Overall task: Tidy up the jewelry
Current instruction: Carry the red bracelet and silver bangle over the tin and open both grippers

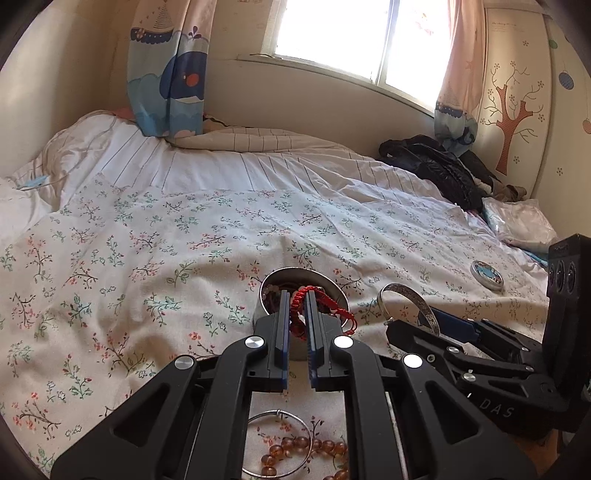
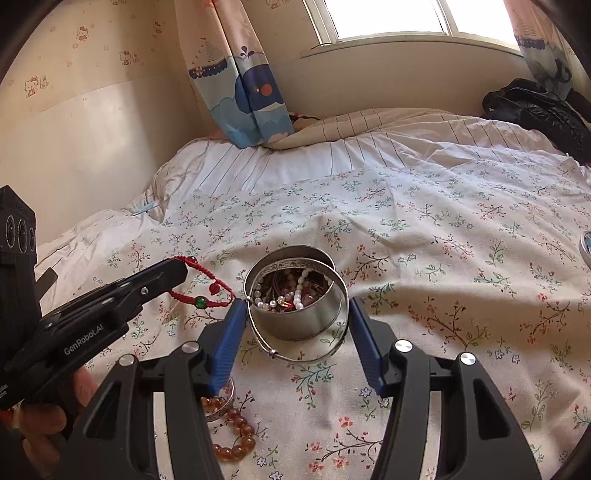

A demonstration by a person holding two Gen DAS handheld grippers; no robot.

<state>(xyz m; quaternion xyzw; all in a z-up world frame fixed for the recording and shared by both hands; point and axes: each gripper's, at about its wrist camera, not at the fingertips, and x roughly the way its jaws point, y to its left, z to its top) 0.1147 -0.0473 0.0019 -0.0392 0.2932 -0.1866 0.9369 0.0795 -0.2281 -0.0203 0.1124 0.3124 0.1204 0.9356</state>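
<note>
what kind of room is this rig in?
Most likely a child's bedroom: the work surface is a bed with a floral sheet, a cartoon whale curtain hangs at the window, and a tree decal marks the wall.

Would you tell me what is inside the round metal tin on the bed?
The tin holds a tangle of jewelry: a white pearl strand, reddish beads and dark cords. Whatever lies beneath that pile, and the tin's bottom, is covered.

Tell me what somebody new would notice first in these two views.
Probably the red cord bracelet, pinched in the left gripper and dangling beside the open round tin, which is packed with pearls and beads in the middle of the floral bedspread. Next, the silver bangle spanning the right gripper's blue fingers, and the amber bead bracelet lying nearest the camera.
</note>
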